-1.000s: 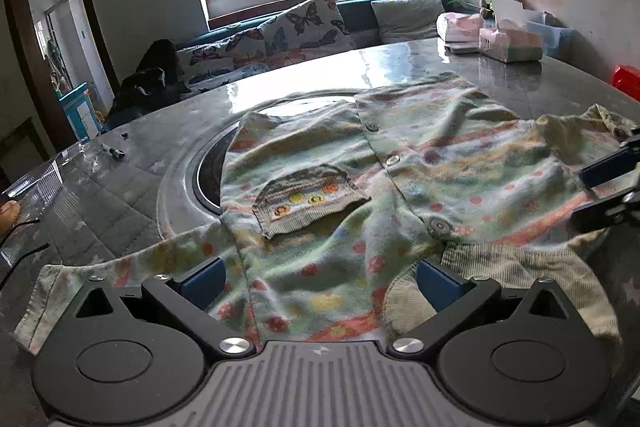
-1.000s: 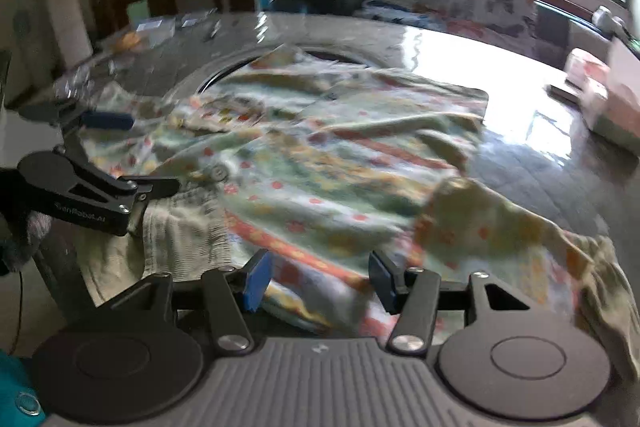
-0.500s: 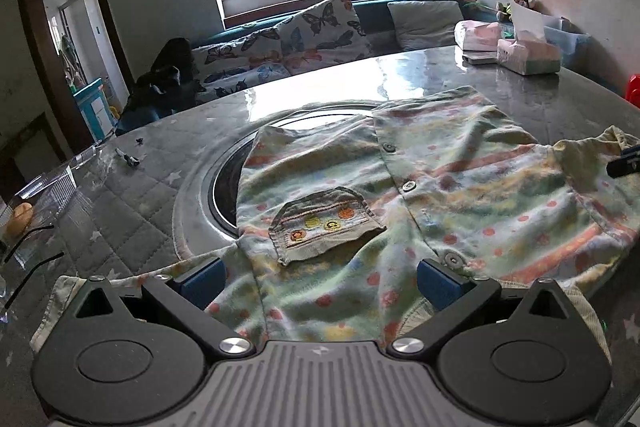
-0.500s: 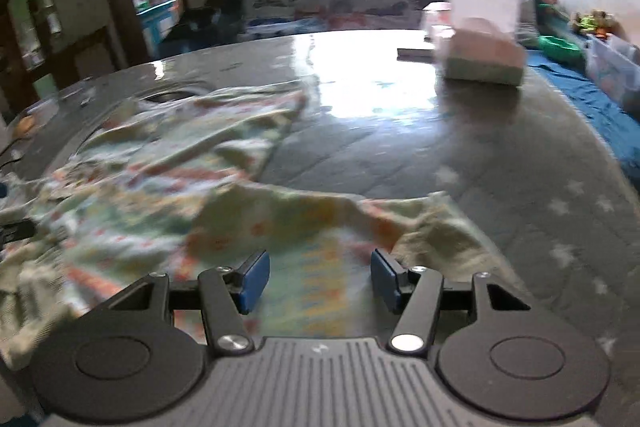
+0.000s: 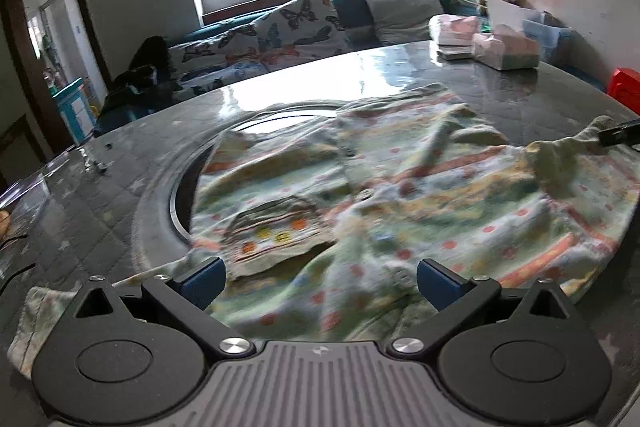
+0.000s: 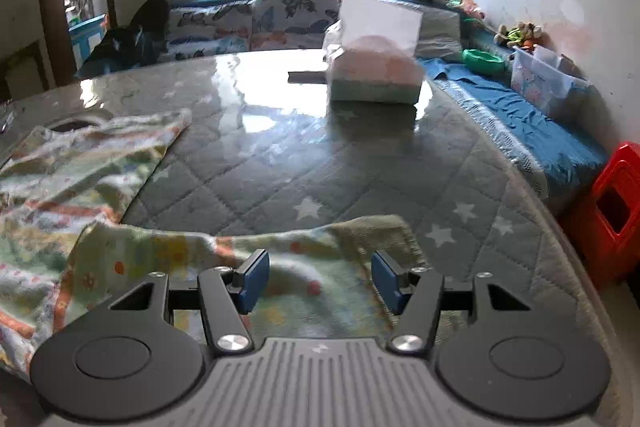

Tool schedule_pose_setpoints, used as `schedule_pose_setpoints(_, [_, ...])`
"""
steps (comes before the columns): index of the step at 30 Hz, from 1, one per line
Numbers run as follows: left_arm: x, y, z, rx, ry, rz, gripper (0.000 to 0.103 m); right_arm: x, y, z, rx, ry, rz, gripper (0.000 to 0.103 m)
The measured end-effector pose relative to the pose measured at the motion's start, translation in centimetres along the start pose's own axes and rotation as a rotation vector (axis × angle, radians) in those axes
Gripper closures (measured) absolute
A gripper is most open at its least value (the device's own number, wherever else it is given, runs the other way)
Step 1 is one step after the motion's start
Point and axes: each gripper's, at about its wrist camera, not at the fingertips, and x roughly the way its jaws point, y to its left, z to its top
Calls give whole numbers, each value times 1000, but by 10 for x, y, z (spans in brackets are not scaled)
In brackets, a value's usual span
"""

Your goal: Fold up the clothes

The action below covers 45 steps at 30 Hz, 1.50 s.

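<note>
now the right tool (image 6: 316, 279), spread over the cardigan's (image 5: 400, 195) sleeve (image 6: 248, 247), has swung there from the hem; sleeve fold next.

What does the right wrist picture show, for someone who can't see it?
A dotted, striped shirt sleeve lies flat on a grey quilted table, right under the open right tongs, which are not gripping it. Farther back sits a tissue box, with a red stool at the right edge.
</note>
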Motion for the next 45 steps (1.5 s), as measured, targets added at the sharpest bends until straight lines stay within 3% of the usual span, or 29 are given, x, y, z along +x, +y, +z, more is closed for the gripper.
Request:
schedule_pose_setpoints(10, [2, -17, 2, 33, 8, -49, 0, 3, -24, 1, 69, -9, -133, 45])
schedule_pose_setpoints(14, [5, -19, 3, 31, 12, -61, 0, -10, -39, -12, 130, 3, -126, 46])
schedule_pose_setpoints(18, [7, -27, 4, 41, 18, -80, 0, -14, -43, -23, 171, -1, -116, 50])
schedule_pose_setpoints(24, [2, -30, 6, 41, 10, -86, 0, -17, -37, -24, 187, -8, -105, 69])
schedule_pose_setpoints(27, [2, -31, 7, 44, 11, -86, 0, -19, -38, -25, 203, -7, -82, 88])
schedule_pose_setpoints(28, [2, -31, 8, 44, 13, -85, 0, -21, -39, -25, 210, -8, -73, 91])
schedule_pose_setpoints(37, [3, -28, 9, 40, 11, -79, 0, -64, -24, 0, 242, -89, 69, 94])
schedule_pose_setpoints(45, [-8, 0, 4, -24, -25, -67, 0, -98, 48, 47, 133, -150, 297, 94])
